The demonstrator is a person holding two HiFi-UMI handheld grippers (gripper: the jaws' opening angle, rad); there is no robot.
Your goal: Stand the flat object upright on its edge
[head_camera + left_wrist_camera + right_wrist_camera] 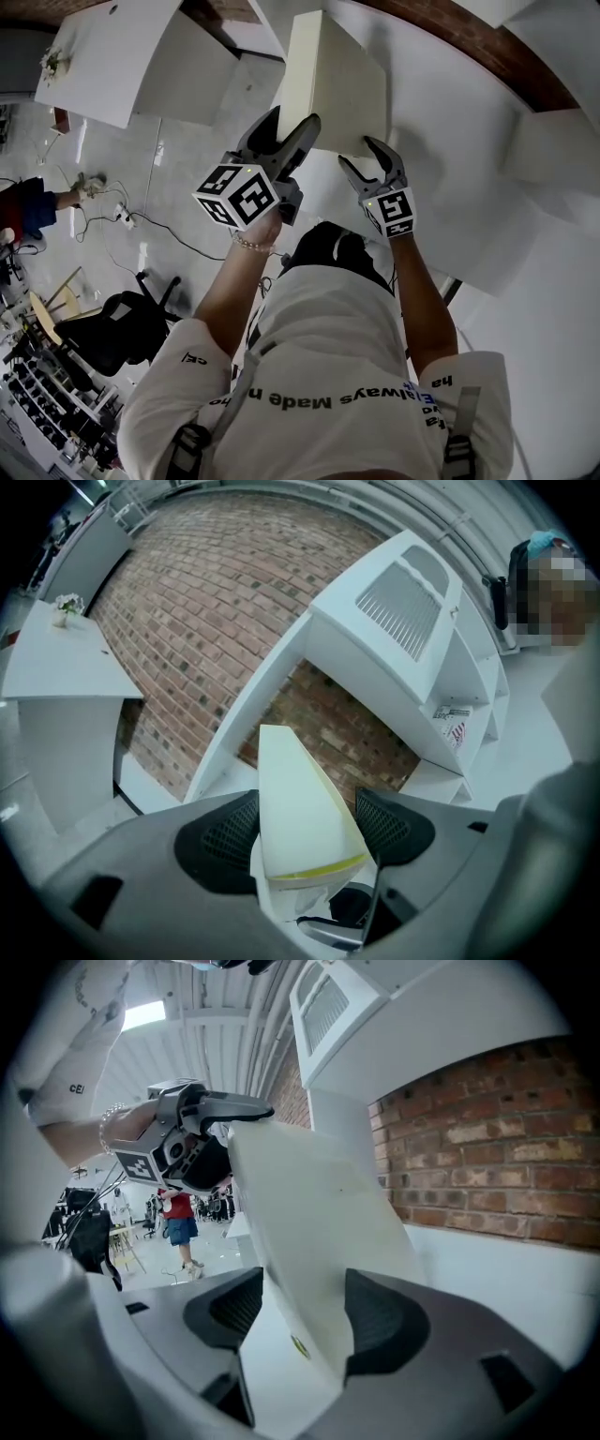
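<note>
Hidden behind both tools in head view: near edge of flat object [333, 80], so contact with white surface [469, 141] not judged. Cut off at the top of head view: its far end. Too small to read: yellow mark [300, 1344] low on the flat object in right gripper view. Noted as a pale cream slab, tilted over the surface in front of brick wall [216, 583], broad face toward the head camera. Left tool [292, 122]: clamped on the near left corner. In left gripper view [305, 829] the flat object [295, 789] fills the whole gap, dark pads [225, 832] against both sides, jaws held fairly wide by its thickness. Right tool [358, 155]: at the near right corner, jaws spread wide. In right gripper view [300, 1314] the flat object [319, 1204] slants between them, lying against the pad at the view's right, with a sliver of gap at the other, so no firm pinch read. Also in right gripper view: left tool [202, 1124] on the far side of the slab, and a person [178, 1218] in a red top standing well beyond
</note>
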